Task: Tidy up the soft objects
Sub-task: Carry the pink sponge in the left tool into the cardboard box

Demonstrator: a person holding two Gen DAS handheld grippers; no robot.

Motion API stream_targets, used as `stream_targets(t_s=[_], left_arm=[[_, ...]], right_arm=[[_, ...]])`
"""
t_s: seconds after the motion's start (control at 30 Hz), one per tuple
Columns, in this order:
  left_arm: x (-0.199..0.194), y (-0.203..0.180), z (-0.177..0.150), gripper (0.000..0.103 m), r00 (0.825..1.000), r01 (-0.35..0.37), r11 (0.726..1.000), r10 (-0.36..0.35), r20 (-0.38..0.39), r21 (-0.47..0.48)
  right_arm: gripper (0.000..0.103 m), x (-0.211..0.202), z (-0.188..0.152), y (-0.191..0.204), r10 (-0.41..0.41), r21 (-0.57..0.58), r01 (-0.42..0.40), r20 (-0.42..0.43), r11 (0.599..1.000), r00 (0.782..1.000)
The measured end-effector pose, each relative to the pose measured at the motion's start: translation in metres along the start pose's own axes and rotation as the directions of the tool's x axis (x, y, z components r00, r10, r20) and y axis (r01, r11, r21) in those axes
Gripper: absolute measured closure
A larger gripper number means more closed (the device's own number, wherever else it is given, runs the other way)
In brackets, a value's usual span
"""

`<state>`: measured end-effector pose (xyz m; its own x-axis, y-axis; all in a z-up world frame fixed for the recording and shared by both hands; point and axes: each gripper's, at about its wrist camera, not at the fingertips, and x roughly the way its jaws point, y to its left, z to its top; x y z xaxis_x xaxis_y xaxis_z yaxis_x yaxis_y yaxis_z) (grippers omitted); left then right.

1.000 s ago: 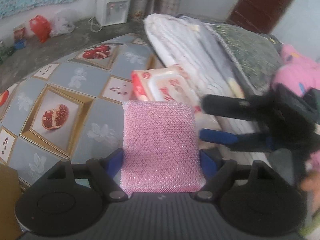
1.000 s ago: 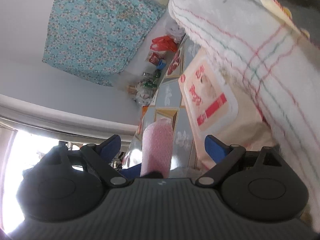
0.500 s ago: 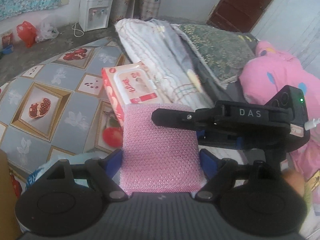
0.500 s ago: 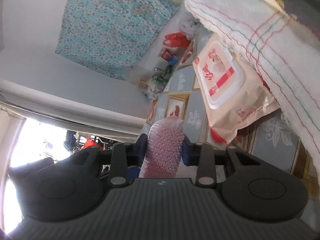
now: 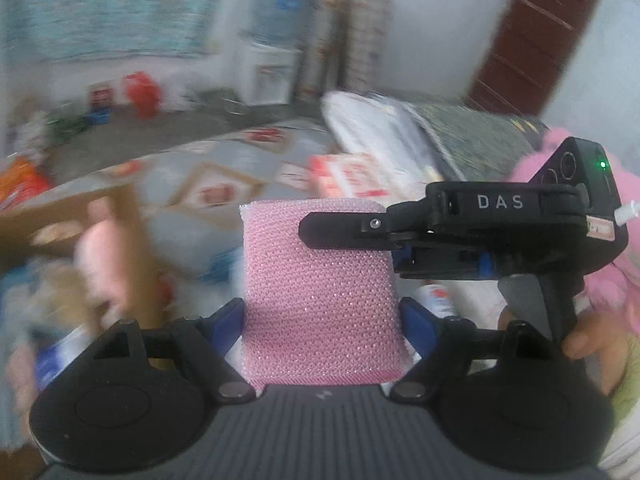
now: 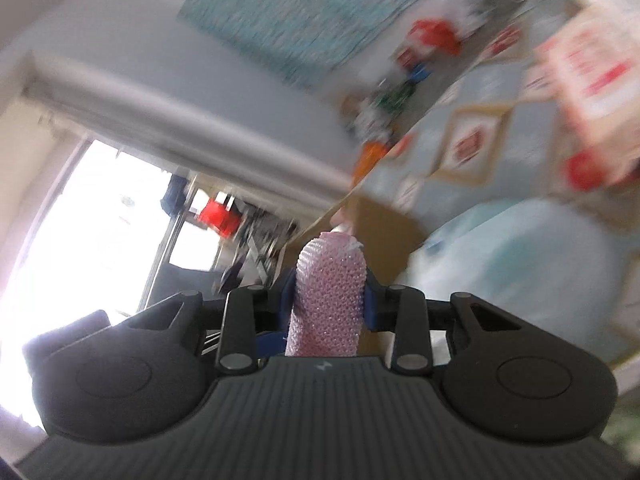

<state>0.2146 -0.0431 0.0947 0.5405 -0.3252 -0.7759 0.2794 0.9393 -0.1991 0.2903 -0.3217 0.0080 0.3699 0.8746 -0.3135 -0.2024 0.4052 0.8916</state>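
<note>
Sitting far left, blurred: cardboard box (image 5: 60,232), probably the destination. Being carried between both grippers: pink sponge (image 5: 320,300). Left gripper (image 5: 320,316) jaws clamping its side edges; right gripper (image 6: 330,300) jaws clamping its flat faces, steadying the soft pad.

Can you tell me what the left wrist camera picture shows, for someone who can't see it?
A pink mesh sponge is held across its width by the left gripper, while the right gripper, coming in from the right, is shut on its far edge. Behind, blurred, lie a patterned tablecloth, folded bedding and a cardboard box.
</note>
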Motion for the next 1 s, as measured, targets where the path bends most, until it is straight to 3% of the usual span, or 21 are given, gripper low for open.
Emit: stream_targets(t_s=[0.2, 0.43, 0.47, 0.53, 0.57, 0.7, 0.83, 1.0], left_arm=[[-0.035, 0.086, -0.033, 0.02, 0.997, -0.067, 0.98, 0.071, 0.018, -0.185], [-0.014, 0.168, -0.047, 0.02, 0.998, -0.063, 0.942, 0.058, -0.023, -0.33], [-0.007, 0.175, -0.049, 0.02, 0.998, -0.062, 0.936, 0.054, -0.033, -0.346], [0.009, 0.19, -0.051, 0.02, 0.996, -0.084, 0.927, 0.064, -0.068, -0.366], [0.016, 0.196, -0.054, 0.02, 0.994, -0.093, 0.923, 0.066, -0.085, -0.374], [0.037, 0.207, -0.059, 0.02, 0.99, -0.101, 0.909, 0.05, -0.134, -0.403], [0.04, 0.204, -0.057, 0.018, 0.988, -0.127, 0.915, 0.081, -0.133, -0.383], [0.041, 0.198, -0.052, 0.013, 0.992, -0.093, 0.917, 0.054, -0.11, -0.387]], right_arm=[[0.071, 0.092, -0.027, 0.045, 0.002, -0.053, -0.011, -0.165, 0.999, 0.986], [0.067, 0.171, -0.038, 0.065, -0.114, -0.13, 0.082, -0.263, 0.988, 0.958], [0.063, 0.176, -0.036, 0.067, -0.15, -0.164, 0.111, -0.249, 0.98, 0.957], [0.045, 0.178, -0.033, 0.073, -0.227, -0.254, 0.179, -0.173, 0.951, 0.958], [0.043, 0.177, -0.03, 0.074, -0.244, -0.279, 0.199, -0.139, 0.939, 0.96], [0.038, 0.156, -0.02, 0.075, -0.235, -0.268, 0.204, -0.091, 0.941, 0.968], [0.032, 0.135, -0.014, 0.075, -0.24, -0.266, 0.218, -0.052, 0.939, 0.969], [0.029, 0.124, -0.007, 0.064, -0.241, -0.252, 0.226, -0.032, 0.941, 0.97]])
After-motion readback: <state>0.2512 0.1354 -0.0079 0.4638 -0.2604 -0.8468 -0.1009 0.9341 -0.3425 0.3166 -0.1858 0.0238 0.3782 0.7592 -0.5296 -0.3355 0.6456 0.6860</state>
